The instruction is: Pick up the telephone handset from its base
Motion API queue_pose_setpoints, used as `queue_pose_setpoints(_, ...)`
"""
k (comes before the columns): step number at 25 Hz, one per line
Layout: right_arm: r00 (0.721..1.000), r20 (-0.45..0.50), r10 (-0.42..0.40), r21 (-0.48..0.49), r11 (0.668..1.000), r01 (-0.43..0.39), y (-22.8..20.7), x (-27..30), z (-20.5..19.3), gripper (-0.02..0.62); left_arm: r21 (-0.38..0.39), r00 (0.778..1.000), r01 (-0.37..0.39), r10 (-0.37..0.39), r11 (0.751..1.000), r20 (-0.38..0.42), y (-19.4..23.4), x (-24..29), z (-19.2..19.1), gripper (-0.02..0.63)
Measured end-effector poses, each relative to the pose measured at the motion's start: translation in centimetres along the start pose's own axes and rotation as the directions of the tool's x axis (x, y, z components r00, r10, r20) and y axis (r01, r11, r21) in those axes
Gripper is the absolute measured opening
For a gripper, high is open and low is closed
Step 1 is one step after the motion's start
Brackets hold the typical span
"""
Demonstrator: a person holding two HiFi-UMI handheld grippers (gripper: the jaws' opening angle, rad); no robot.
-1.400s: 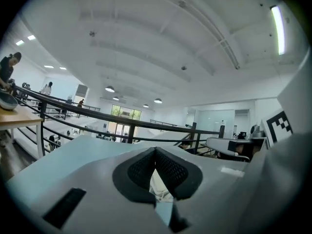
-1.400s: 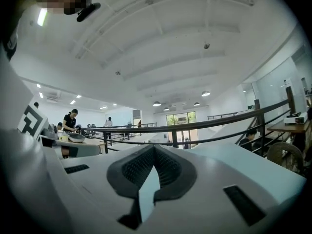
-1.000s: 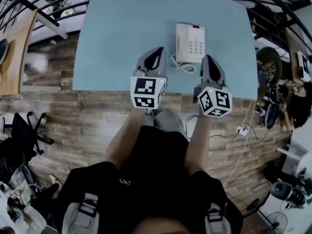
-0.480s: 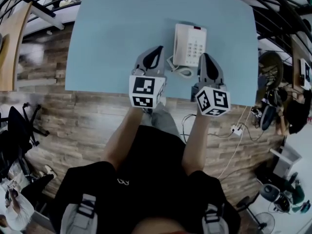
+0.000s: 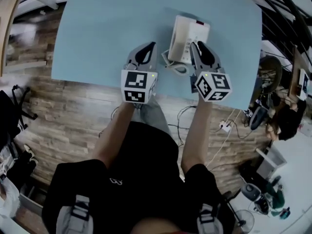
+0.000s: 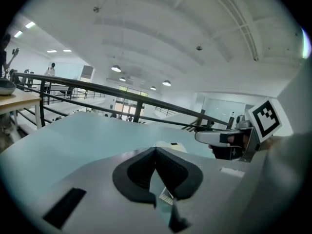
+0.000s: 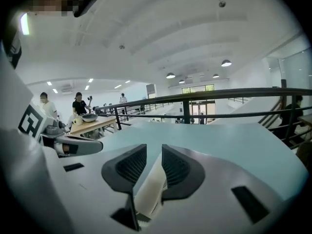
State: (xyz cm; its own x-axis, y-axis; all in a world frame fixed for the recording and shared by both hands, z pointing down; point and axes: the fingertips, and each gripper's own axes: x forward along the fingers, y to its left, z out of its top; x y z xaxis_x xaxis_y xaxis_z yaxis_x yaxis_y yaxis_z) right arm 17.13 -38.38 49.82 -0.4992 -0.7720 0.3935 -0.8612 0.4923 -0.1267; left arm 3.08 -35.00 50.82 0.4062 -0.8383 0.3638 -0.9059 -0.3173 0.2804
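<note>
A white telephone [image 5: 191,29] sits on the light blue table [image 5: 107,23], its handset [image 5: 177,39] lying along the base's left side and a coiled cord [image 5: 176,68] curling at its near end. My right gripper [image 5: 194,44] hangs over the phone's near right part; its jaws are opening, and the white phone [image 7: 150,191] shows below the gap with nothing pressed between the pads. My left gripper [image 5: 152,44] is shut and empty, just left of the handset. Past the left gripper's [image 6: 156,150] closed tips the phone's top [image 6: 171,146] peeks out.
The table's near edge runs just behind both grippers, with wooden floor below. Cables and a power strip [image 5: 224,126] lie on the floor at the right. A black railing [image 7: 204,95] runs beyond the table; people stand at a wooden desk [image 7: 92,125] far off.
Both grippers have moved forward and down toward the phone. The right one now covers the phone's near end, and its jaws have parted.
</note>
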Motion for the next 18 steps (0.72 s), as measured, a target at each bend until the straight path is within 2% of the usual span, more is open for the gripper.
queue_pose_setpoints(3,0.995,-0.093,0.039,0.003,0.999,-0.039,-0.6,2.5,-2.1,0.118,-0.012,1.000,-0.008,0.008,1.000,-0.015,0.4,0.4,-0.8,-0.002)
queue_pose_setpoints(5,0.983,-0.168,0.068,0.018,0.998,-0.066,-1.1,4.0,-3.9,0.173,-0.018,0.999,-0.018,0.017,1.000,-0.027,0.7,0.6,-1.3,-0.002)
queue_pose_setpoints(9,0.959,-0.269,0.094,0.086,0.994,-0.073,-2.1,5.9,-6.9,0.196,-0.033,0.998,-0.045,0.043,0.998,-0.048,1.7,0.7,-2.4,-0.002)
queue_pose_setpoints(12,0.948,-0.298,0.109,0.156,0.986,-0.065,-2.3,6.8,-8.2,0.198,-0.039,0.997,-0.061,0.059,0.997,-0.053,2.4,0.7,-2.6,-0.002)
queue_pose_setpoints(18,0.946,-0.278,0.167,0.289,0.954,-0.083,-2.3,7.2,-8.8,0.196,-0.057,0.995,-0.078,0.075,0.995,-0.062,2.8,0.8,-3.2,-0.002)
